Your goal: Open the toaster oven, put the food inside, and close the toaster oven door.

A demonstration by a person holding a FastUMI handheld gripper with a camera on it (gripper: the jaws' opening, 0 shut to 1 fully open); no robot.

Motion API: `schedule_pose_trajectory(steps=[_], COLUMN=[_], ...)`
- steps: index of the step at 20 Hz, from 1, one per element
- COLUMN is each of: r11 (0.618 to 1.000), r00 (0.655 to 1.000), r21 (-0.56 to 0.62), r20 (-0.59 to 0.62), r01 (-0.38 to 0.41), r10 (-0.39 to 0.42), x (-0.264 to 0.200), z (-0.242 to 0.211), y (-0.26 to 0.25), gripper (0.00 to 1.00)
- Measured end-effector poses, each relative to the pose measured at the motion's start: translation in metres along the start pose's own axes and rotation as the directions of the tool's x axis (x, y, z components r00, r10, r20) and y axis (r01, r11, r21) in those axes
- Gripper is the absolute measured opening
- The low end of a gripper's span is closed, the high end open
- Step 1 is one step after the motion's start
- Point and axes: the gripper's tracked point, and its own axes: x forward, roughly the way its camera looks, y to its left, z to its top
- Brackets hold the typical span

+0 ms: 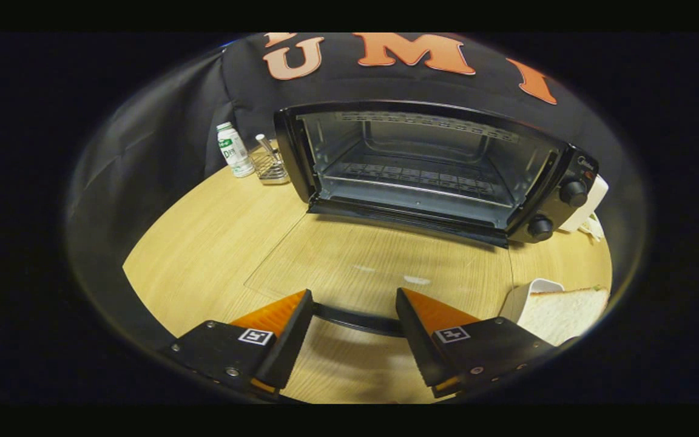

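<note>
Our tongs (354,315) stand open, with a clear gap between the fingers, and they hold nothing. The black door handle (355,320) crosses this gap, but neither finger presses on it. The glass door (380,267) lies flat on the bench (204,243), so the oven (434,170) is open and its rack is free for the food. The bread (568,312) waits on a white plate (528,297) just beside the right finger, near enough, we think, to take next.
</note>
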Motion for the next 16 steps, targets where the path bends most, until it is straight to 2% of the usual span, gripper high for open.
schedule_pose_trajectory(steps=[6, 10, 16], r11=[1.0, 1.0, 0.999], r00=[1.0, 1.0, 0.999], r21=[-0.009, -0.012, 0.048], r20=[0.017, 0.031, 0.032], r01=[0.022, 0.001, 0.019], r10=[-0.022, 0.0, -0.021], x=[0.009, 0.008, -0.007], z=[0.003, 0.004, 0.001], y=[0.0, -0.001, -0.021], gripper=[0.81, 0.81, 0.81])
